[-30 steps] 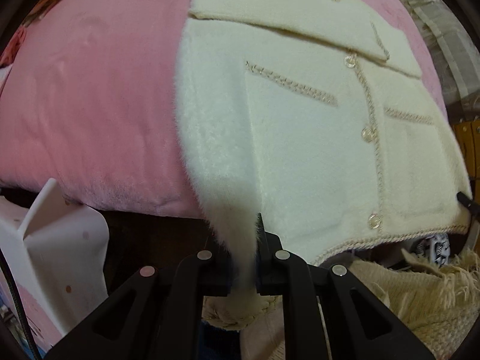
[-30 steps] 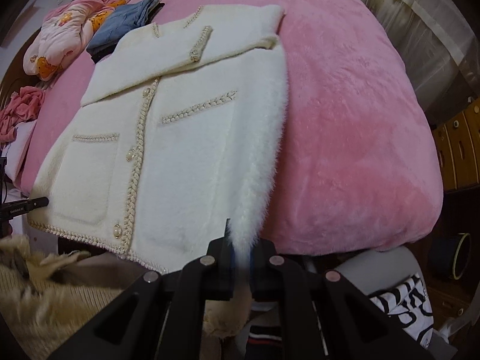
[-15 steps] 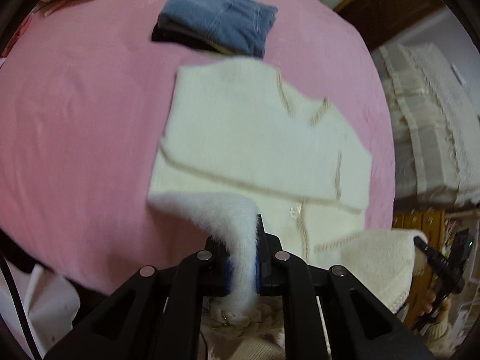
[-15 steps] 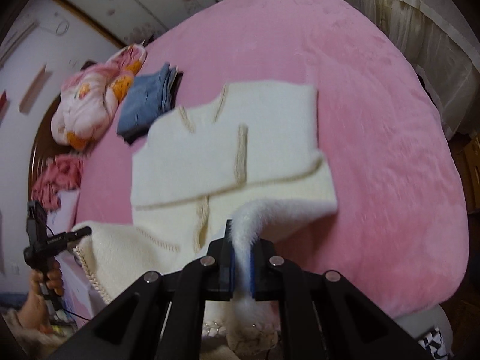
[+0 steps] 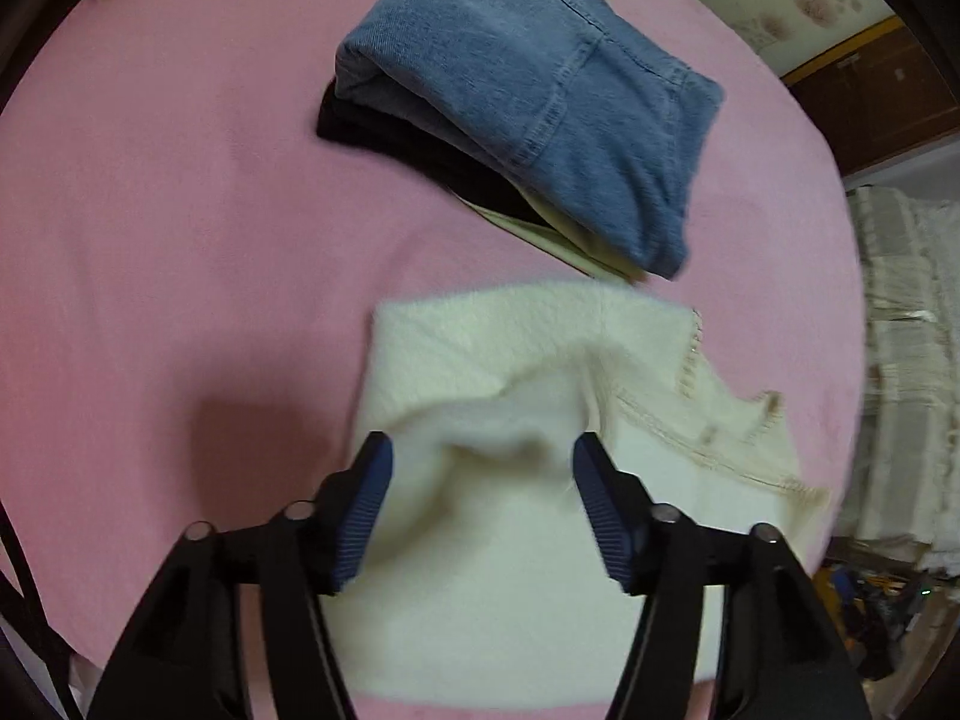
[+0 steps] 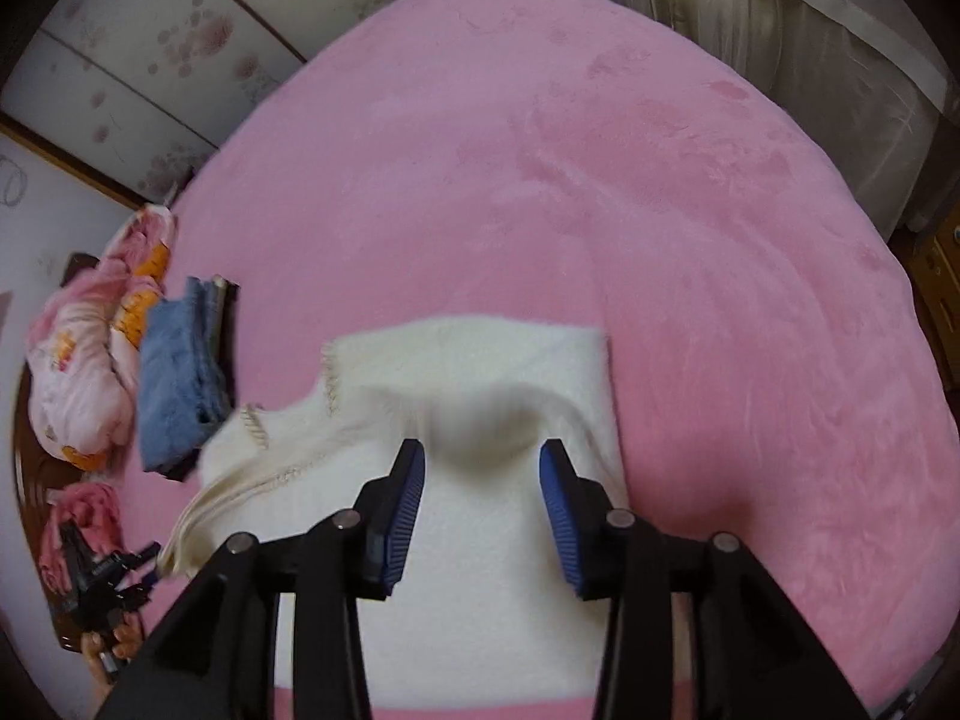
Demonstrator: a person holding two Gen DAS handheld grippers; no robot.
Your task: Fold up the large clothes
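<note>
The lower half of the cream cardigan (image 5: 540, 540) has been carried up and laid over its upper half on the pink bed (image 5: 180, 240), where a second ago it was spread flat with its hem hanging off the near edge. Both corners, pinched tight until now, are being let go: the jaws of the left gripper (image 5: 480, 483) are opening, as are those of the right gripper (image 6: 483, 480), and the fluffy fabric between each pair of pads is no longer pressed and is sagging free. The folded cardigan is seen at 6 o'clock in both views, with the jeans (image 5: 540, 90) stacked just beyond it at 12 o'clock in the left view. By the look of it, the crosswise fold is made; a smoothing pass or a further fold is probably what remains.
</note>
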